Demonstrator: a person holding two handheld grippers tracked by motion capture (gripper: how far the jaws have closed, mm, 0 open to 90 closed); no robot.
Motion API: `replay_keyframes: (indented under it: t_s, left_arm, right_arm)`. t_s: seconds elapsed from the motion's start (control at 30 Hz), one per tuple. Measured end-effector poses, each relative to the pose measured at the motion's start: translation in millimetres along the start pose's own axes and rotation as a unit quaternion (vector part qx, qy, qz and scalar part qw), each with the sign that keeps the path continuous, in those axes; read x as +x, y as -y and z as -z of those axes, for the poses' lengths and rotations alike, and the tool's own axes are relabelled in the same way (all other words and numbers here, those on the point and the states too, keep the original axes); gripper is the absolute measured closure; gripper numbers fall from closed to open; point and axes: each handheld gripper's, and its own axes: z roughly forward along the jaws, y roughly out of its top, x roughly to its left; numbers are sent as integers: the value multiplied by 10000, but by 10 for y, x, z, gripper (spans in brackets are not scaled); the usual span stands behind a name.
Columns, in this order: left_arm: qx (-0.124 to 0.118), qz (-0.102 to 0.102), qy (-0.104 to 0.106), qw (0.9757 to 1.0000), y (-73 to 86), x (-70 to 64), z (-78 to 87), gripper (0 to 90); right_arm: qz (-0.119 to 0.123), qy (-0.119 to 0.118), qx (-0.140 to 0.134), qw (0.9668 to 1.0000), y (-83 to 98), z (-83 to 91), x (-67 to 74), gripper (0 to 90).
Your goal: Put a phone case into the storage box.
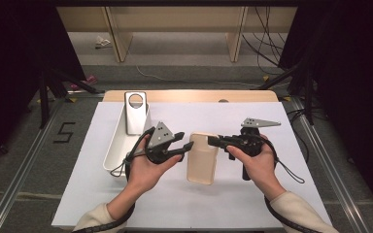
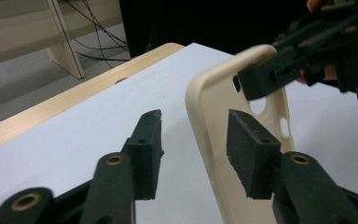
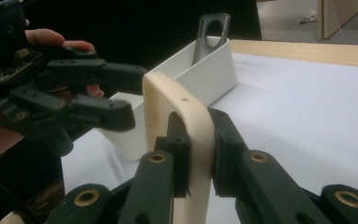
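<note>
A cream phone case is held over the white table sheet, one end up and its open side toward the right hand. My right gripper comes in from the right and is shut on the case's top corner; in the right gripper view both pads press the cream rim. My left gripper is at the case's left edge. In the left gripper view its jaws straddle that edge with a gap on the outer side, so it stands open.
A long white bin lies on the left of the sheet, and a grey flat piece with a round hole leans in its far end. The table's wooden far edge borders the sheet. Cables trail on the floor beyond.
</note>
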Motion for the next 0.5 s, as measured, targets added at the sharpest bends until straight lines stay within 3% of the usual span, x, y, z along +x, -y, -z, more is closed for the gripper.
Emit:
replay_keyframes:
  t_s: [0.5]
  left_arm:
    - [51,310,125,9994,-23,-24,-100,694]
  right_arm:
    - [62,34,-5,10000,2,-17,26,804]
